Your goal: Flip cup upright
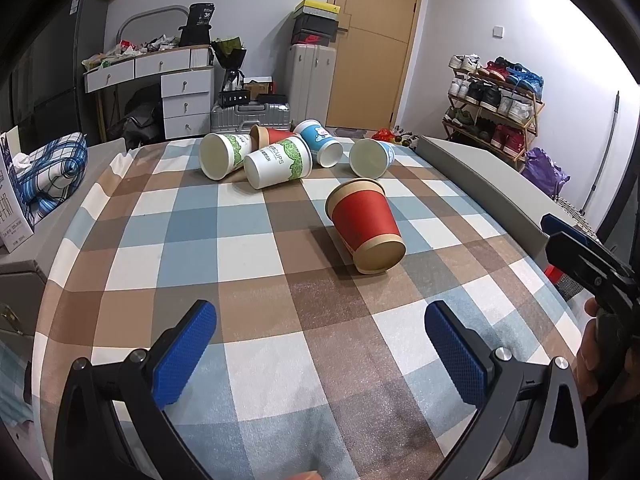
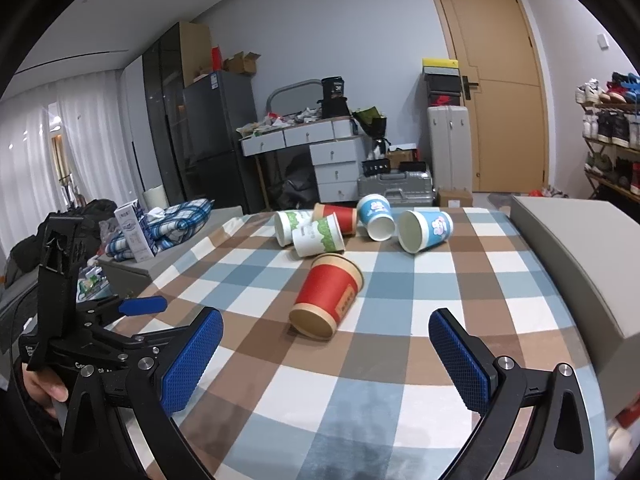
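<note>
A red paper cup (image 1: 366,226) lies on its side on the checked tablecloth (image 1: 256,280), base toward me, mouth away. It also shows in the right wrist view (image 2: 328,295). My left gripper (image 1: 320,344) is open and empty, a short way in front of the cup. My right gripper (image 2: 326,356) is open and empty, close in front of the cup's base. The right gripper also shows at the right edge of the left wrist view (image 1: 588,260), and the left gripper shows at the left of the right wrist view (image 2: 132,312).
Several more paper cups lie on their sides at the far end: green-printed white ones (image 1: 278,162) (image 1: 224,156), blue ones (image 1: 324,142) (image 1: 372,157) and another red one (image 1: 270,135). A grey box (image 2: 580,256) borders the table's right side. A folded plaid cloth (image 1: 52,172) lies to the left.
</note>
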{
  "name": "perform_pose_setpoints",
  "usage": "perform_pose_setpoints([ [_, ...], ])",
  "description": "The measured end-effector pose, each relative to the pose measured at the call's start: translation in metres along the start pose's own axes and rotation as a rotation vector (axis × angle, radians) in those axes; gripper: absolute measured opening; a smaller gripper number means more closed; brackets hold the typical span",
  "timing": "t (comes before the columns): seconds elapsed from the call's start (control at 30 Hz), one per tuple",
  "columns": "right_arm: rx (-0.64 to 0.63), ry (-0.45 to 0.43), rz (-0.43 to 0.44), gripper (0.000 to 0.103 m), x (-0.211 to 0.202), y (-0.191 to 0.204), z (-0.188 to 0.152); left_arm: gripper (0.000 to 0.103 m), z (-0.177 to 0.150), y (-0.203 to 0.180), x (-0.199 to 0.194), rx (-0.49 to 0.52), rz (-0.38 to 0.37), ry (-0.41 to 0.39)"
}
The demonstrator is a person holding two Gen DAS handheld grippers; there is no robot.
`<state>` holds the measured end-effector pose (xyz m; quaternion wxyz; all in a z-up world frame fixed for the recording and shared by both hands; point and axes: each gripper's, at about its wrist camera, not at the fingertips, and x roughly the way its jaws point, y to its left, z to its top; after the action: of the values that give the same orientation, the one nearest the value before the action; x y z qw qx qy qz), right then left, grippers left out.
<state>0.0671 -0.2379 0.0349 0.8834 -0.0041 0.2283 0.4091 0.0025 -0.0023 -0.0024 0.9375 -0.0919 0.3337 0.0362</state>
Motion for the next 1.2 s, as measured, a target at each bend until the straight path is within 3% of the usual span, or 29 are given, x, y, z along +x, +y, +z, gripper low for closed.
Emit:
perform_pose_setpoints([
  [0.73, 0.047, -0.003, -0.047, 0.103, -0.001, -0.019, -0.001, 0.101, 0.000, -0.005, 0.012, 0.003, -0.034, 0.055],
  [1.2, 0.170, 0.020, -0.091, 0.103, 0.009, -0.052, -0.007, 0.101, 0.016, -0.018, 0.040, 0.027, -0.023, 0.112],
])
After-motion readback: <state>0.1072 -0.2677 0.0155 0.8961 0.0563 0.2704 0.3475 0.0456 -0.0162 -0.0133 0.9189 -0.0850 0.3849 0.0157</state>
